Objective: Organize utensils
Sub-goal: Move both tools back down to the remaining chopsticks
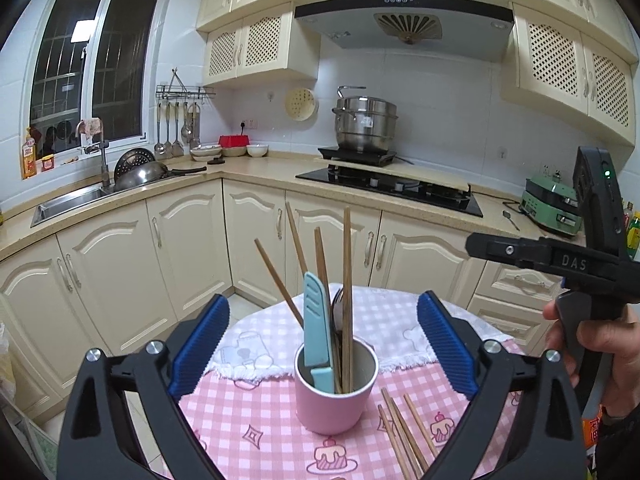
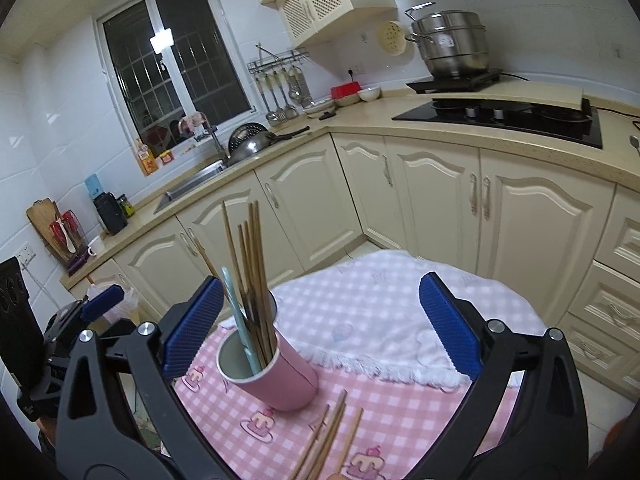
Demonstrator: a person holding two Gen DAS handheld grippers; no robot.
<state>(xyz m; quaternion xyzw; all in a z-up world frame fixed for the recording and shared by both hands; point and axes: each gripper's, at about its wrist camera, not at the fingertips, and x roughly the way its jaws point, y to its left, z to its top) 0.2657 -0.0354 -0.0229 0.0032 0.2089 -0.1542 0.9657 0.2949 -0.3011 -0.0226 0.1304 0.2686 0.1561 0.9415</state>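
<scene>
A pink cup (image 1: 334,400) stands on the pink checked tablecloth (image 1: 248,412). In it are several wooden chopsticks (image 1: 347,280), a light blue knife (image 1: 316,320) and a metal spoon. My left gripper (image 1: 324,303) is open; the cup lies just beyond its blue pads (image 1: 200,344), apart from them. Loose chopsticks (image 1: 404,428) lie to the right of the cup. My right gripper (image 2: 320,284) is also open and empty, with the cup (image 2: 288,380) near its left pad and the loose chopsticks (image 2: 328,436) low between its jaws. A hand (image 1: 600,352) holds it.
A white fringed towel (image 1: 384,320) covers the far part of the table. Cream cabinets (image 1: 192,240) ring the table, with floor between. The counter carries a sink (image 1: 68,200), a black hob (image 1: 392,188) and a steel steamer pot (image 1: 366,124).
</scene>
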